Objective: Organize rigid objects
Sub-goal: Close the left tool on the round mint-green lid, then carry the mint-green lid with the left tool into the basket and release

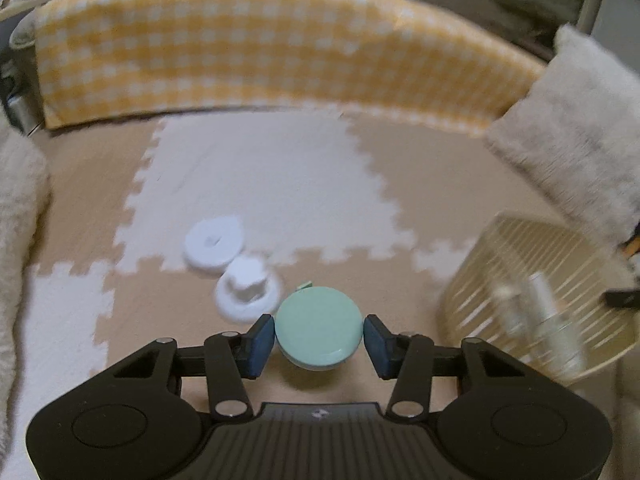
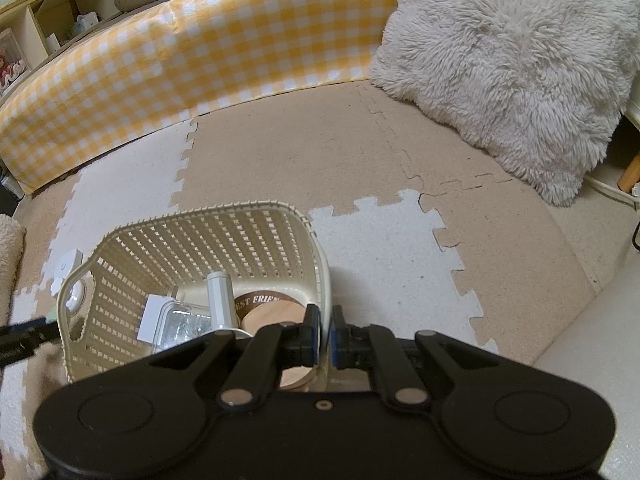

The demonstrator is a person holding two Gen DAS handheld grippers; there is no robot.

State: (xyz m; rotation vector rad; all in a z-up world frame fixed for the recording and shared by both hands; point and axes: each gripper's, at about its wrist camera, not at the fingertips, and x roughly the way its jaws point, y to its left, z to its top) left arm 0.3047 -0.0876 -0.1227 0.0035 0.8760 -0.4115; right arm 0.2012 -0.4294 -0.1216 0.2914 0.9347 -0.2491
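Note:
My left gripper (image 1: 319,334) is shut on a mint-green round case (image 1: 318,326), one blue pad on each side, and holds it just above the foam mat. Two white round pieces (image 1: 212,242) (image 1: 248,292) lie on the mat beyond it. A cream slatted basket (image 1: 520,280) stands to the right. In the right wrist view my right gripper (image 2: 326,334) is shut on the near right rim of this basket (image 2: 200,236). Inside lie a white tube (image 2: 219,296), a clear box (image 2: 182,322), a white plug (image 2: 152,318) and a wooden lid (image 2: 268,312).
A yellow checked panel (image 1: 240,40) (image 2: 180,52) borders the far side of the beige and white puzzle mat (image 2: 360,160). A fluffy cushion (image 2: 508,68) (image 1: 580,148) leans at the right. Another fluffy thing (image 1: 16,208) lies at the left. Shelves (image 2: 48,20) stand behind the panel.

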